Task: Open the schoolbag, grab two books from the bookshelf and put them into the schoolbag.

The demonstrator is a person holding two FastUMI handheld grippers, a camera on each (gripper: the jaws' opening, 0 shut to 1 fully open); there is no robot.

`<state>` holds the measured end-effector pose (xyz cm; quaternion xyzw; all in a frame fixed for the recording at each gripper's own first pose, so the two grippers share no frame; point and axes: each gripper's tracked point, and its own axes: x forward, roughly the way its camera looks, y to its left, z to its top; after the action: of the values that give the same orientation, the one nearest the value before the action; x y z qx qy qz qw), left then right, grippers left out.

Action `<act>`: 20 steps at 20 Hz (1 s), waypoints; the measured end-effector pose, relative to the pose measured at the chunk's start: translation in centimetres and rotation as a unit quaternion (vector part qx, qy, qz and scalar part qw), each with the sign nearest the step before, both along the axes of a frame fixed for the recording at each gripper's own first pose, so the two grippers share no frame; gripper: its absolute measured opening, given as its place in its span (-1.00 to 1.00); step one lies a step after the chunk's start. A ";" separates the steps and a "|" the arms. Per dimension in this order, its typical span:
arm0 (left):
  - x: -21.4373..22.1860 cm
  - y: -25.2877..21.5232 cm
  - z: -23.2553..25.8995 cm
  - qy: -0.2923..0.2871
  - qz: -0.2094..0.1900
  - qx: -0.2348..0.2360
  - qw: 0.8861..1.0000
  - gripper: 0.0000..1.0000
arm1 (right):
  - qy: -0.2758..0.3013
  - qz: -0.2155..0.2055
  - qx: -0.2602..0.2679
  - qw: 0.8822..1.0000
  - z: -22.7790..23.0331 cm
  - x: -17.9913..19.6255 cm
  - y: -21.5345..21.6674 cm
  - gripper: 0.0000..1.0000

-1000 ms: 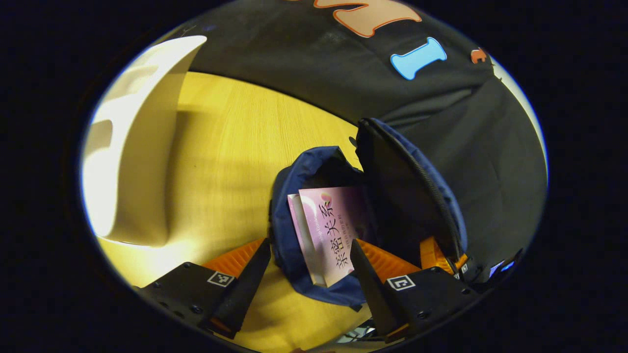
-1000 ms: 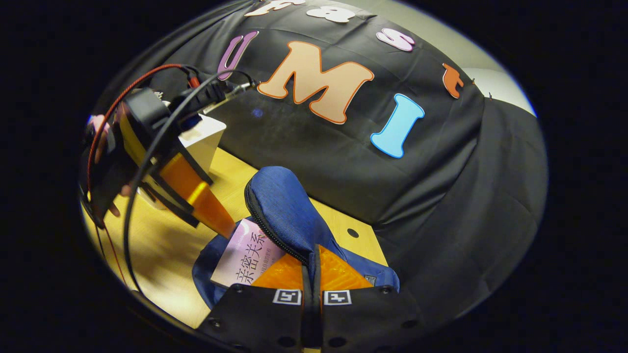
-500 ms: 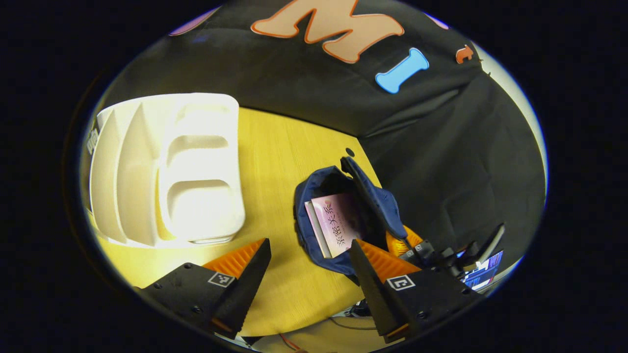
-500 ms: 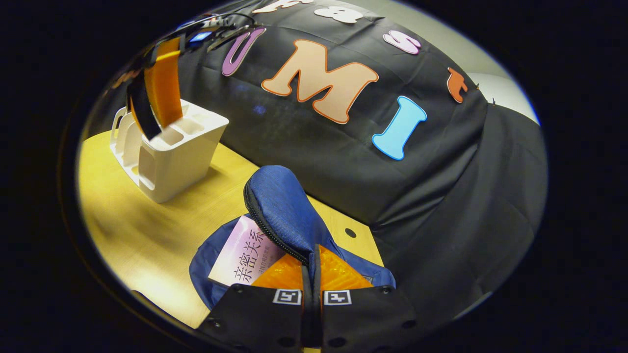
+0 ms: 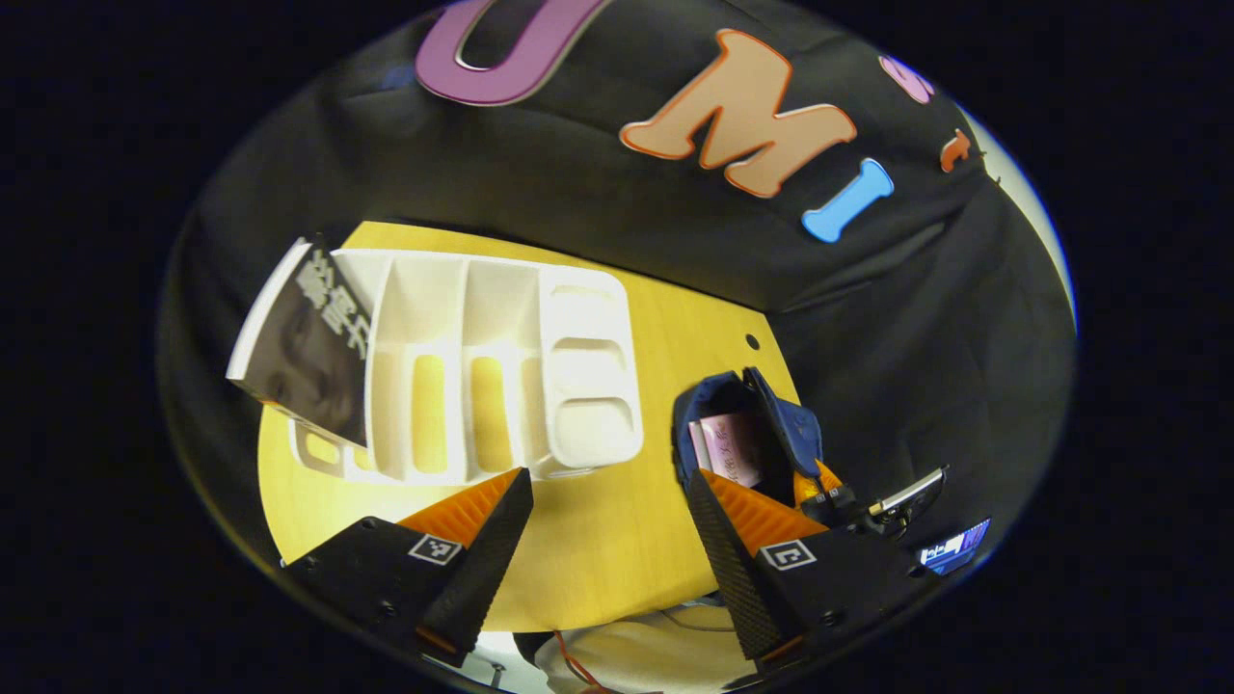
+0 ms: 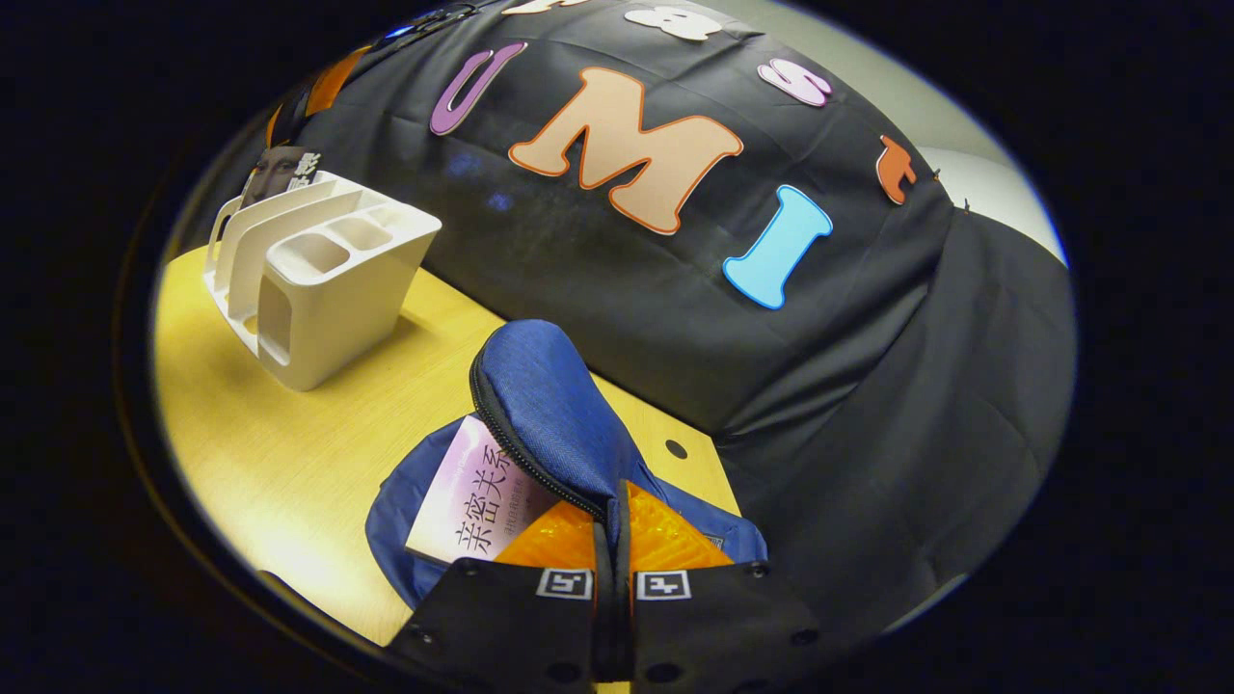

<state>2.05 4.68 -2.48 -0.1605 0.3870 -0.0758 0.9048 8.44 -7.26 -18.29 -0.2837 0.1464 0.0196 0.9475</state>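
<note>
right gripper (image 6: 617, 549), bottom centre of the right gripper view: jaws pinched tight on the raised flap (image 6: 549, 414) of the blue schoolbag (image 6: 405, 540), holding the mouth open. pink book (image 6: 472, 501) already tucked inside, cover angled out toward lower left.

left gripper (image 5: 607, 520), low in the left gripper view: jaws spread wide, holding nothing, hanging above the yellow desk (image 5: 598, 559).

second book (image 5: 304, 347), dark grey cover with white spine edge, leaning in the end slot of the white bookshelf (image 5: 482, 386) at centre left, top sticking up clear of the dividers.

likely a thin paperback: light, fairly stiff across the cover, a bit glossy and prone to slip. best pinched across both covers at the exposed top edge, near the spine, then lifted straight up out of the slot.

schoolbag fabric soft and floppy; likely to sag shut if let go.
</note>
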 end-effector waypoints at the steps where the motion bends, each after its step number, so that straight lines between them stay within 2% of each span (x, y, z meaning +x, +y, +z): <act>1: 0.1 1.6 0.6 -0.004 0.015 -0.002 1.000 0.92 | 0.000 -0.003 -0.005 1.000 0.0 -0.1 0.0 -0.89; 3: 0.1 5.6 1.7 -0.008 0.042 0.004 0.999 0.92 | 0.000 -0.009 -0.015 1.000 -0.1 -0.1 0.1 -0.91; 7: 0.6 13.0 3.0 -0.015 0.079 0.047 0.996 0.93 | 0.004 -0.024 -0.018 1.000 -0.5 -0.2 0.2 -0.94; 9: 0.8 15.3 3.0 -0.009 0.081 0.070 0.994 0.92 | 0.006 -0.031 -0.018 0.999 -0.6 -0.3 0.2 -0.98; 10: 0.9 16.6 3.1 -0.011 0.084 0.088 0.993 0.92 | 0.007 -0.035 -0.019 0.999 -0.5 -0.5 0.2 -0.89; 12: 1.7 19.2 2.3 -0.009 0.085 0.121 0.989 0.90 | 0.007 -0.041 -0.020 0.999 -0.6 -0.6 0.2 -0.94; 14: 2.5 20.5 1.9 -0.006 0.085 0.135 0.987 0.92 | 0.009 -0.047 -0.021 0.999 -0.7 -0.7 0.2 -0.89; 15: 2.9 21.0 1.5 -0.003 0.084 0.139 0.987 0.99 | 0.010 -0.049 -0.022 0.998 -0.8 -0.8 0.2 -0.89; 16: 3.4 21.5 1.0 0.000 0.085 0.138 0.987 0.90 | 0.011 -0.052 -0.023 0.998 -0.8 -0.9 0.2 -0.94; 20: 5.0 23.0 -1.5 0.025 0.087 0.130 0.987 0.91 | 0.014 -0.061 -0.029 0.998 -1.0 -1.0 0.3 -0.98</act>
<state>7.05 27.72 -3.94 -0.0761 0.4006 0.0586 0.9112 7.45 -6.92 -19.26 -0.3010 0.1770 -0.0384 0.9363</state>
